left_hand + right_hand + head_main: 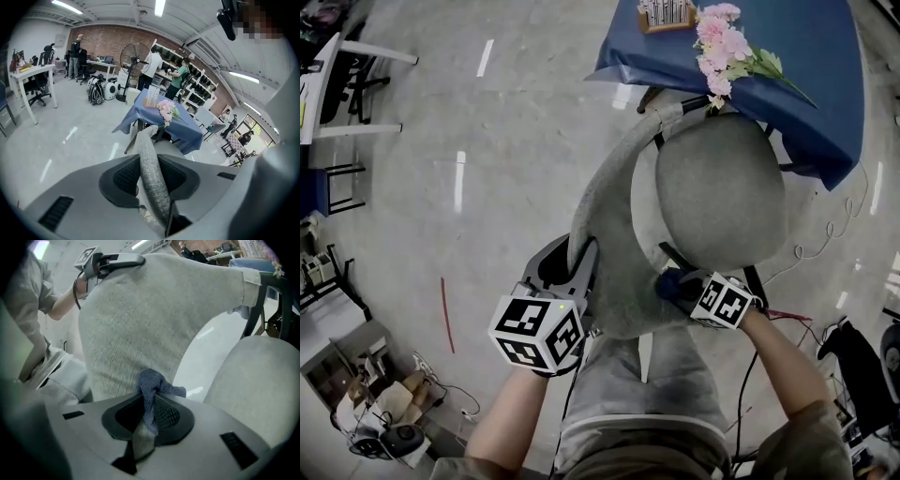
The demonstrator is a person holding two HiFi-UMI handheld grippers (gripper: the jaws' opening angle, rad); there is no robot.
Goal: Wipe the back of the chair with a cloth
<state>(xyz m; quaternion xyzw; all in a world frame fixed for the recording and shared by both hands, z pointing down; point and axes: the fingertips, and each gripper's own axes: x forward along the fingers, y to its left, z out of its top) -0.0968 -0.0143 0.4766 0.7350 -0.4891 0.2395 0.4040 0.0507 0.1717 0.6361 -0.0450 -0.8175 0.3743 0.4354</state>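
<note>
Head view: grey chair back (pixel 609 211), centre frame. Left gripper (pixel 578 267), lower left, fingers pinching its top edge. Right gripper (pixel 684 289), lower centre, fingers pinching blue cloth (pixel 672 283) beside the back. Step: wiping, likely beginning. Next: press cloth on, sweep along fabric.

You've got the grey fabric chair back (pixel 607 225) standing upright, curved. Your blue cloth (pixel 152 386) is bunched into a wad, low against the back's inner face.
</note>
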